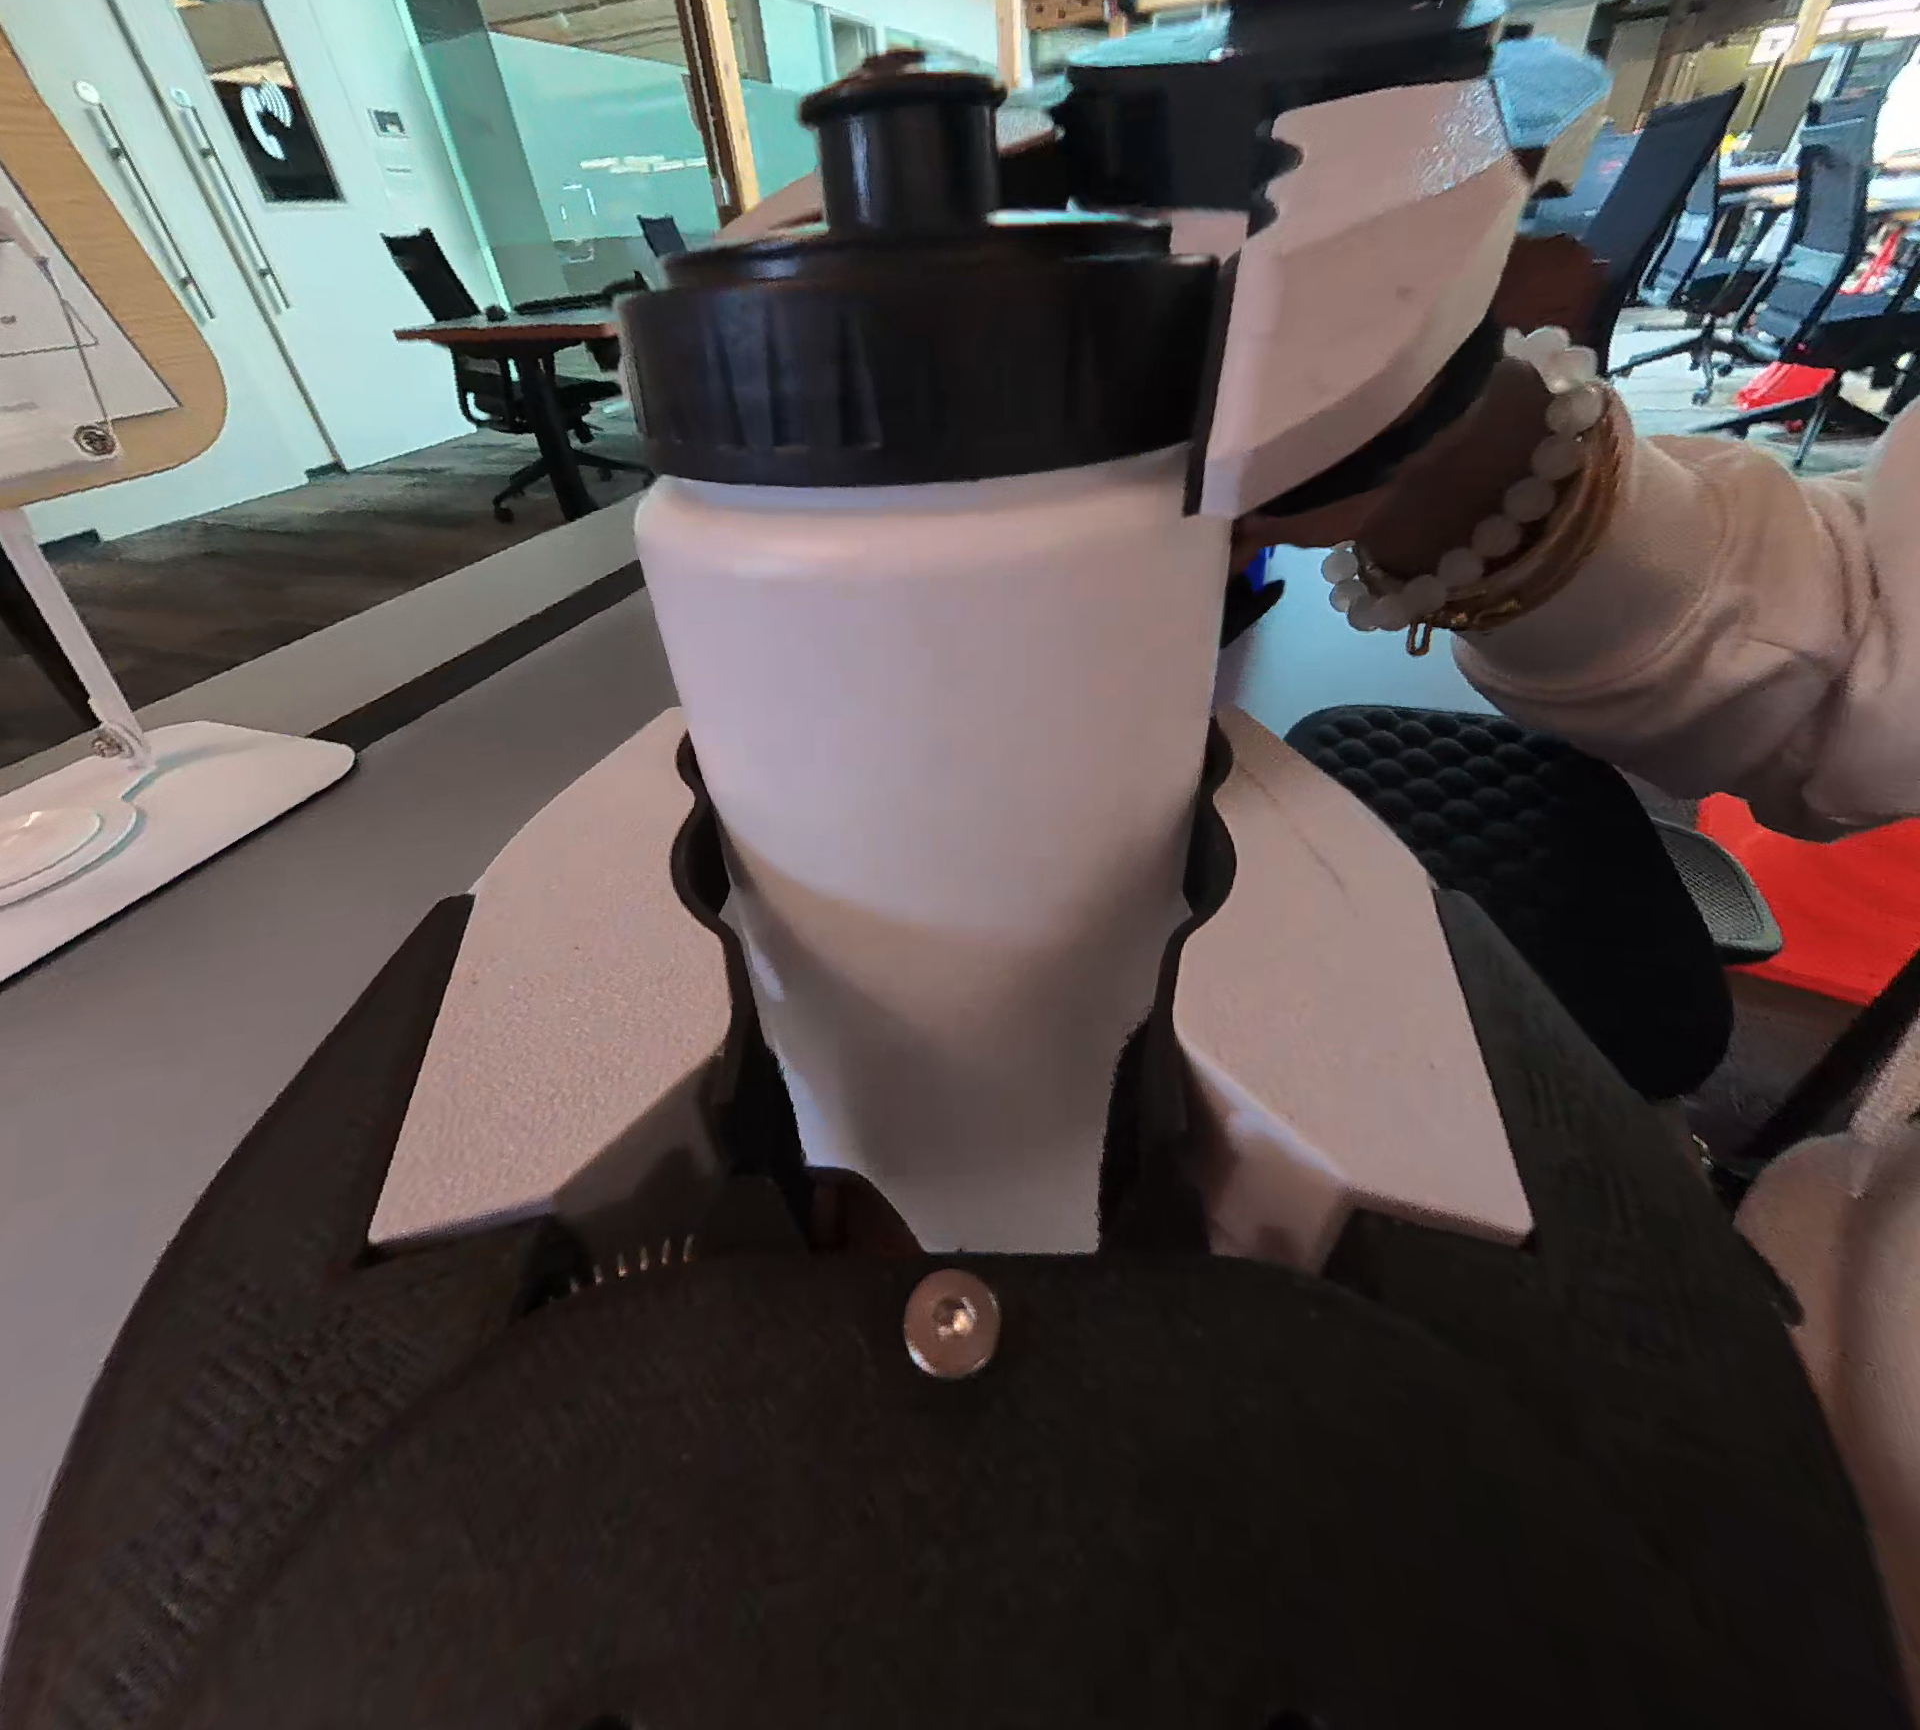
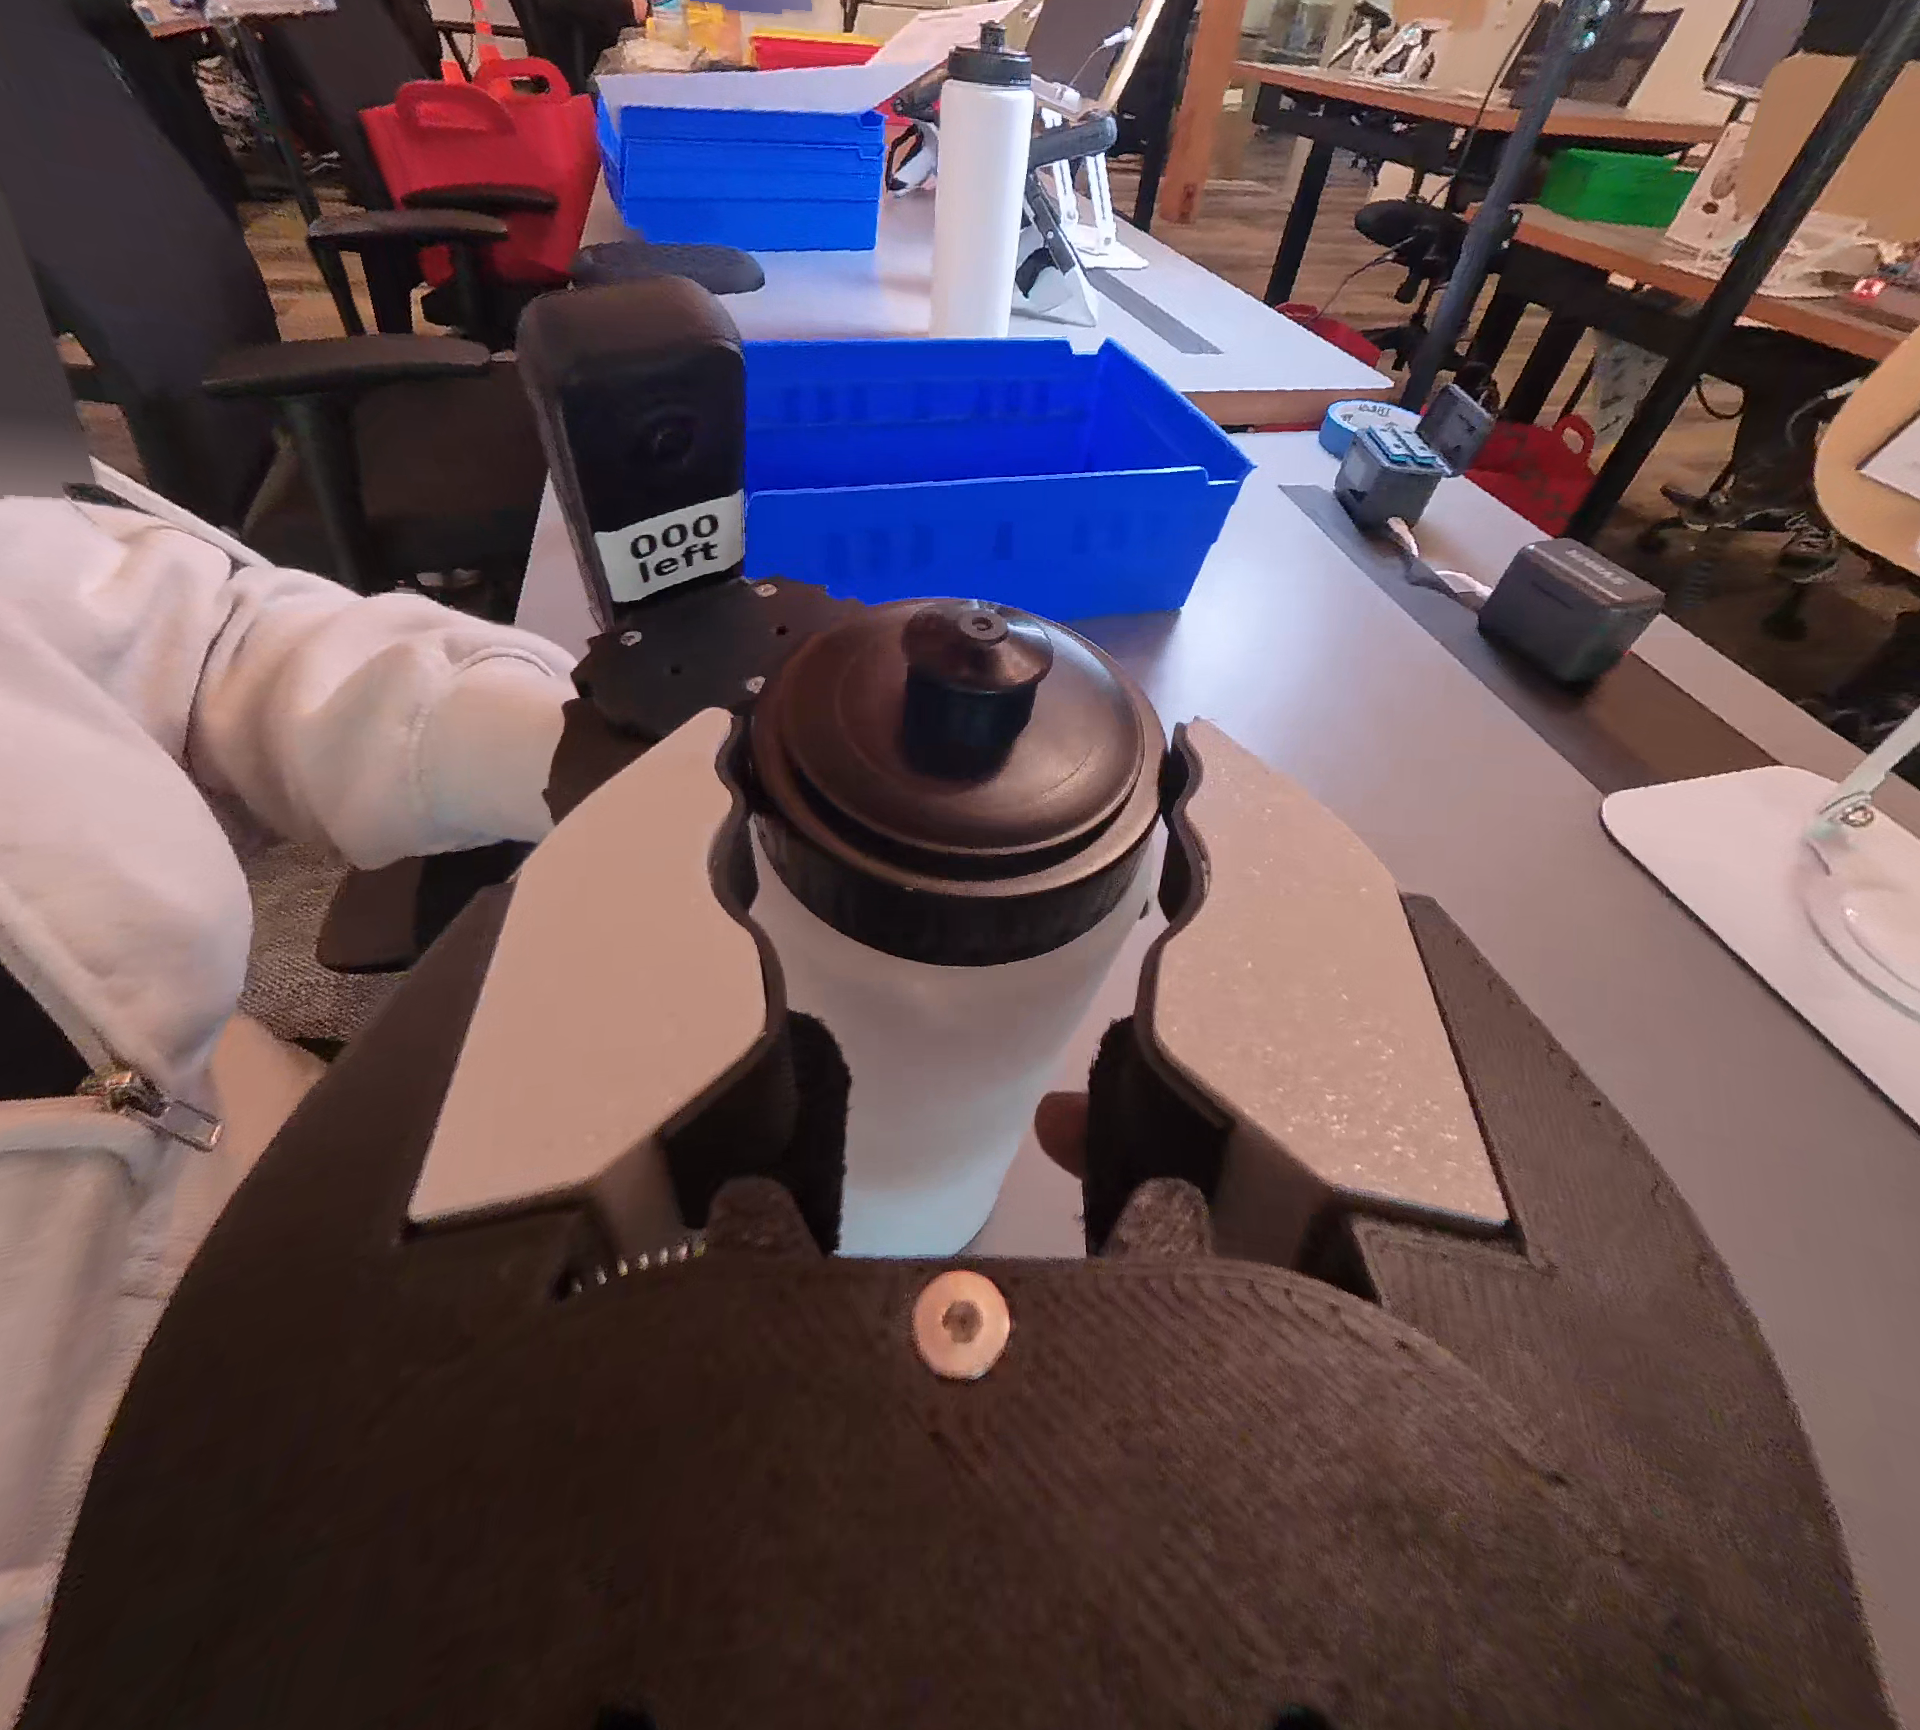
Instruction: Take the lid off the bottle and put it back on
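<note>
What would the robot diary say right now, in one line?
left tongs: gripping white bottle | right tongs: around black lid | lid: on

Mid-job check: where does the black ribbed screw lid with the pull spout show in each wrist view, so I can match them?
Left wrist view: black ribbed screw lid upper centre, on the white plastic bottle; right gripper against its right side.
Right wrist view: lid centre, seen from above, between that gripper's fingers.
Shared landmark: the white bottle itself.
</note>
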`<state>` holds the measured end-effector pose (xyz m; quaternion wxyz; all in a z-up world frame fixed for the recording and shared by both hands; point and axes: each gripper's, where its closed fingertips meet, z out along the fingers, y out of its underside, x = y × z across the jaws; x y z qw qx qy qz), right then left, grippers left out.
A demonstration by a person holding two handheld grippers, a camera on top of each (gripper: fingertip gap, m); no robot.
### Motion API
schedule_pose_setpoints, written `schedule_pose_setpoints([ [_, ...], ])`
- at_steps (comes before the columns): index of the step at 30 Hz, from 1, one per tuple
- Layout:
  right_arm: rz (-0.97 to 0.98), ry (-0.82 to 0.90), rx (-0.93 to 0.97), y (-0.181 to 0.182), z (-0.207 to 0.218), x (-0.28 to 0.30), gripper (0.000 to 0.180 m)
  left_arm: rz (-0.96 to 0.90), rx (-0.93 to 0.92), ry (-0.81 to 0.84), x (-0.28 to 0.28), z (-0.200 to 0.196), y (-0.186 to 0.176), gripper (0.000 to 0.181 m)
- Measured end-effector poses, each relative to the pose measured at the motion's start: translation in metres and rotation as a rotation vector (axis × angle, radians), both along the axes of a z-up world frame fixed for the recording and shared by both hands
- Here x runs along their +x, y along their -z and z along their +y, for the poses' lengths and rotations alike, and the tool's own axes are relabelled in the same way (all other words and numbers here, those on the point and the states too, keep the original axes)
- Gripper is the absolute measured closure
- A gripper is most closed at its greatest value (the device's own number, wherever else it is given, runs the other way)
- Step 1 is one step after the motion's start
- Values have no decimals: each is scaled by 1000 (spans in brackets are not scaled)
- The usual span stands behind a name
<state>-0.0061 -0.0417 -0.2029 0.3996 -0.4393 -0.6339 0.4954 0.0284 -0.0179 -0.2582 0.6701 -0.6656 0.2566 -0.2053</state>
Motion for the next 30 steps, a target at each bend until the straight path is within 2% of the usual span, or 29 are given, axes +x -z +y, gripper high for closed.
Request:
schedule_pose_setpoints([
  [1,-2,6,10,0,-1,0,103,17,-12,-13,-2,1,1,87],
  [3,-1,12,24,0,-2,0,103,66,-18,-94,-13,7,0,40],
  [4,-1,19,24,0,-2,-1,103,101,-35,-114,-16,8,1,35],
  [9,-6,53,24,1,-3,-2,103,159,-23,-108,-13,11,-4,37],
  [13,-1,81,32,1,-5,-4,103,239,-88,12,3,5,12,76],
  [20,19,27,28,1,-5,2,104,202,-98,164,14,0,13,83],
  [25,64,-143,6,0,-11,6,104,178,-75,299,22,-8,12,83],
  [27,97,-329,-18,-1,-22,15,104,172,-72,396,32,-18,13,83],
  [30,156,-525,-72,-3,-27,23,104,172,-70,404,36,-18,13,83],
])
